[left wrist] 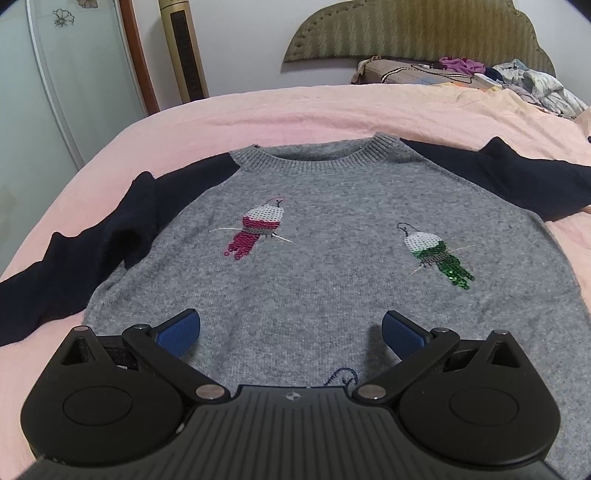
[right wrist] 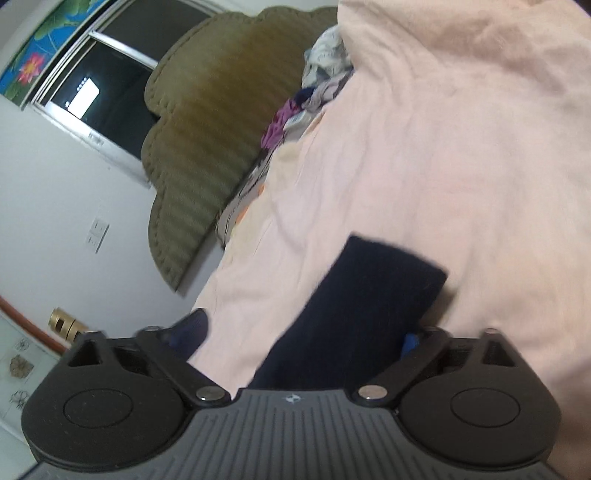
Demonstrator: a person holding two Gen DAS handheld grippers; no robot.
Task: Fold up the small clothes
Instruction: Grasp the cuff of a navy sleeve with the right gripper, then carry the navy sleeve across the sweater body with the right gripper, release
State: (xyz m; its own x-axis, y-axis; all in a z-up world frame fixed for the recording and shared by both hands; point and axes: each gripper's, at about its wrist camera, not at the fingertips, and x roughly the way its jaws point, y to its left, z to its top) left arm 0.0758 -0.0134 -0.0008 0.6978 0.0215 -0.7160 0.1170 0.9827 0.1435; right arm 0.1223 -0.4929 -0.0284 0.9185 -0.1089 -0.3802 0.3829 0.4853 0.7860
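Nearest in the left wrist view: left claw point(left wrist: 291, 334) spread wide above the lower part of a small grey knit sweater point(left wrist: 325, 266), blue pads point(left wrist: 179, 332) clear of the cloth, nothing between them. Sweater laid flat, front up, on the pink bed sheet point(left wrist: 295, 107), hem toward the camera, ribbed neckline point(left wrist: 332, 153) away from it. A loose loop of dark thread point(left wrist: 341, 376) at the hem, just past the claw body. On the chest, two sequin birds: a pink and white one point(left wrist: 258, 229) to the left, a green and white one point(left wrist: 437, 254) to the right. Navy sleeves spread to either side, left-hand sleeve point(left wrist: 92, 258) rumpled and trailing toward the bed's edge, right-hand sleeve point(left wrist: 524, 181) running out of frame. Farther off, a heap of mixed clothes point(left wrist: 524, 81) near an olive padded headboard point(left wrist: 413, 33), a gold tower fan point(left wrist: 183, 48) against the wall. Right wrist view tilted and blurred, none of the grey body or birds visible; only a navy sleeve end point(right wrist: 369, 306) on the sheet, lying between the jaws of the right claw point(right wrist: 303, 338). Jaws partly spread; sleeve lying against the right-hand finger, well apart from the left one; no squeeze to be seen. Seen only here: a dark window point(right wrist: 96, 88) with a flower-print hanging point(right wrist: 44, 51) beside it, and wall switches point(right wrist: 98, 232).
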